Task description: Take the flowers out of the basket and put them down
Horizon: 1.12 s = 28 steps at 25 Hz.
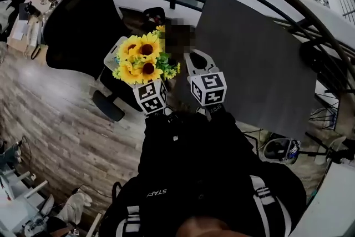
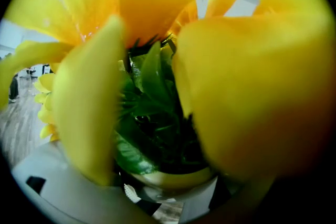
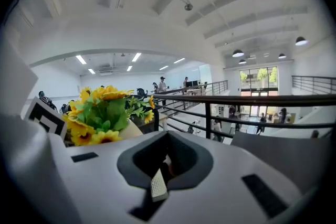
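While the left gripper (image 2: pixel 164 186) clamps the yellow, green-leaved sunflower bunch (image 1: pixel 143 61) heads-up, the closed, empty right gripper (image 1: pixel 198 62) hangs just right of it.

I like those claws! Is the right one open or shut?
Shut: the right gripper has its jaws together with nothing between them; the sunflowers stand beside it.

The room is bright. Long ceiling lights (image 3: pixel 81 59) glow, and daylight comes through big windows (image 3: pixel 257 80). Every view bends round at the edges, with dark corners. Close yellow petals (image 2: pixel 247 86) look very blurry.
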{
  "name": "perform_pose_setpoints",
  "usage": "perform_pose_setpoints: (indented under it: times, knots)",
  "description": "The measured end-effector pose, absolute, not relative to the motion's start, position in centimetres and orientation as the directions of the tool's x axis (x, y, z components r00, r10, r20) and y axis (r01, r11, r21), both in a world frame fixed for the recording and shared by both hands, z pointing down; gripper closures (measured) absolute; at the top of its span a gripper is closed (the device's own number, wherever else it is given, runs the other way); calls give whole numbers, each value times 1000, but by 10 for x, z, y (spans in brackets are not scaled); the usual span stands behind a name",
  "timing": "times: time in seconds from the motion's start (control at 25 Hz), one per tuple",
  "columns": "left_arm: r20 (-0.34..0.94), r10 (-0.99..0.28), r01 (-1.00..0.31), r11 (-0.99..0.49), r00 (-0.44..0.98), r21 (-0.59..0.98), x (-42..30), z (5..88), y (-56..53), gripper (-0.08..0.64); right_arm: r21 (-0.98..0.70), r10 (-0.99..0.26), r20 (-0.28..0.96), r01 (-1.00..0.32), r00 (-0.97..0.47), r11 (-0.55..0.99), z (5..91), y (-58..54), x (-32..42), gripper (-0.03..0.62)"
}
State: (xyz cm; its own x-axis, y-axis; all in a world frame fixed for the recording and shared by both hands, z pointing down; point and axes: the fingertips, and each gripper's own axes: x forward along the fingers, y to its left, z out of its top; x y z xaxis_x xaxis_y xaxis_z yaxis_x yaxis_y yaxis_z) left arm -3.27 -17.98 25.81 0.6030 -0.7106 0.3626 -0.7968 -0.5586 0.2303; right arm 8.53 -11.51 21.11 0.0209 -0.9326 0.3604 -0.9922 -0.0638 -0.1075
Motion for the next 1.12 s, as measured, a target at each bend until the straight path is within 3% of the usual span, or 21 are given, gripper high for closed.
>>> perform_pose_setpoints:
  times: [0.6, 1.12]
  knots:
    - [334, -536, -611, -771, 776, 181, 144, 212, -49, 35, -113, -903, 326, -936, 281, -332, 169, 52, 247, 578]
    - [360, -411, -493, -852, 838, 176, 258, 238, 40, 35, -114, -834, 374, -872, 406, -476, 193, 152, 343, 578]
